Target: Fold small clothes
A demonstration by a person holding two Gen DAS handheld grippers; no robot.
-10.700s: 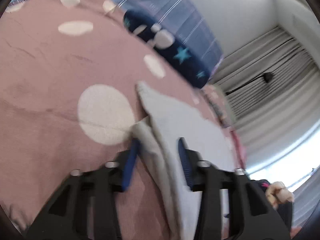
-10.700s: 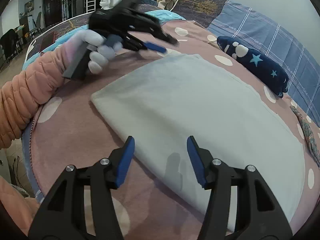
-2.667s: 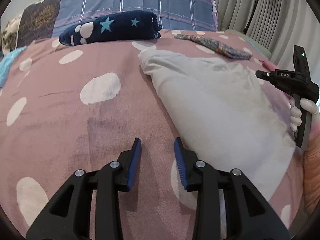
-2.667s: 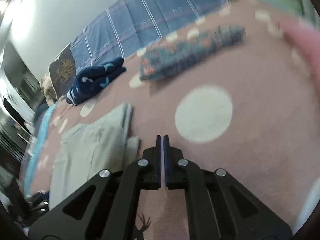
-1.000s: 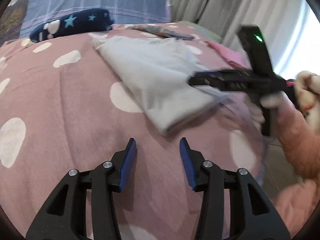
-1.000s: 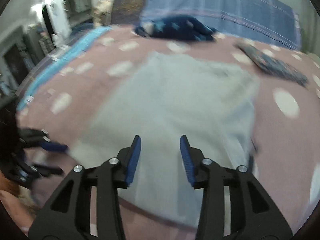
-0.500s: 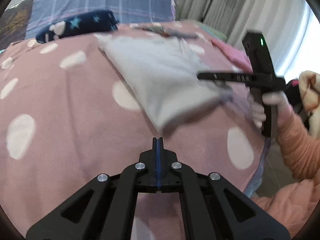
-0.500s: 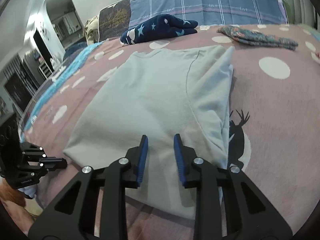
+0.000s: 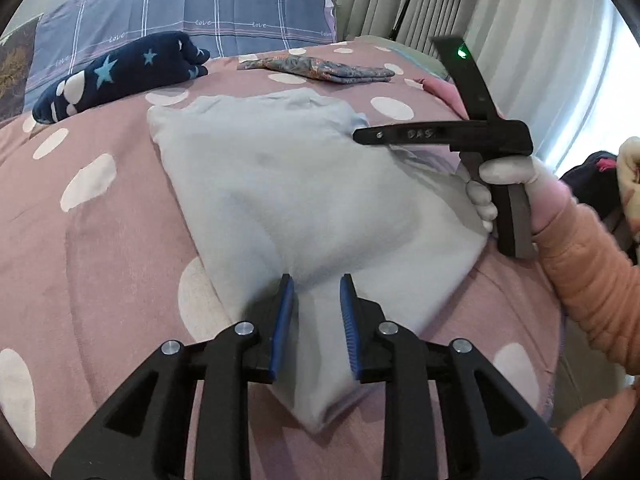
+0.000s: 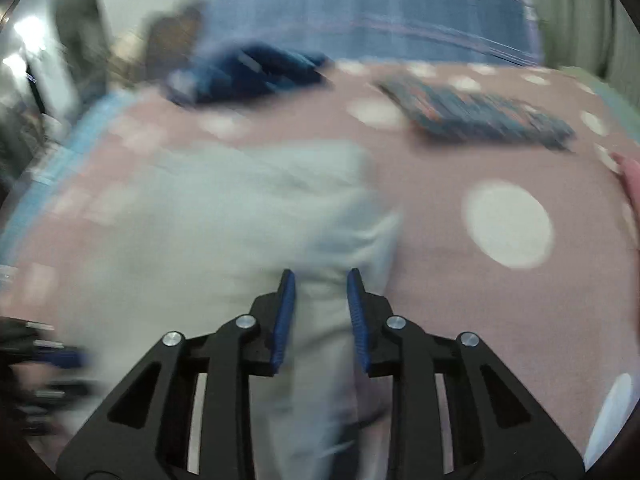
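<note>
pink spotted bed point(image 9: 100, 240); grey garment point(image 9: 304, 184) part-folded, final fold left; left tool point(image 9: 316, 312) and right tool point(image 10: 322, 312) opening astride its near edge, gripping nothing.

- Daylight came in soft and even through the curtains point(image 9: 532, 36), casting faint shadows.
- The left wrist view was sharp; the right was heavily motion-blurred.
- Fisheye distortion bent both views, with dark vignetted corners.

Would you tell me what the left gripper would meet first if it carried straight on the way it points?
Most likely the light grey garment: the left gripper, its jaws opening, already has the garment's near corner between them, though actual contact is unclear.
</note>
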